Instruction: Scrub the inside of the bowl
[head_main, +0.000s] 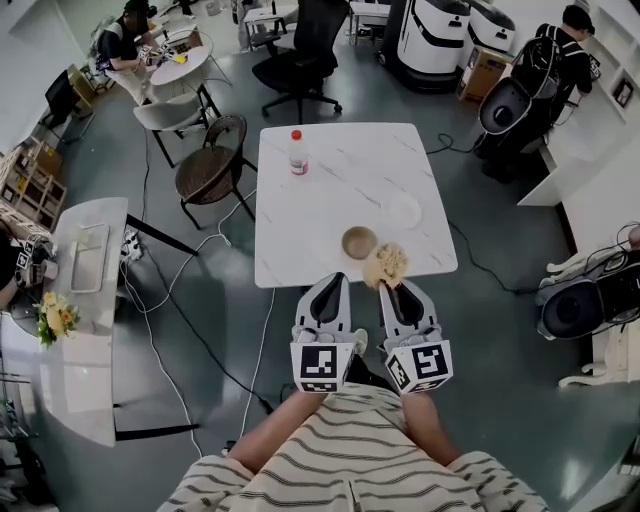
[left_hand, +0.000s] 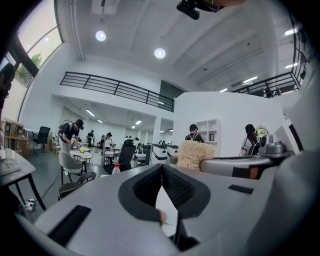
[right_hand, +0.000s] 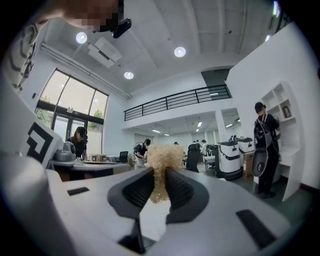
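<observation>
Left gripper (head_main: 335, 282): fingers together, empty. Right gripper (head_main: 393, 287): fingers clamped on fibrous scrubber (head_main: 385, 265). Brown bowl (head_main: 359, 242): near desk (head_main: 350, 170) front edge, just beside scrubber, unheld; risk: may skid off under scrubbing

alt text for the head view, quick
Seen from above, the right gripper clamps a tan scrubber beside a small brown bowl at the near edge of a white table. The left gripper, next to it, is shut and empty.

No readable text, labels or numbers anywhere; bottle (head_main: 297, 153) label too small to read.
</observation>
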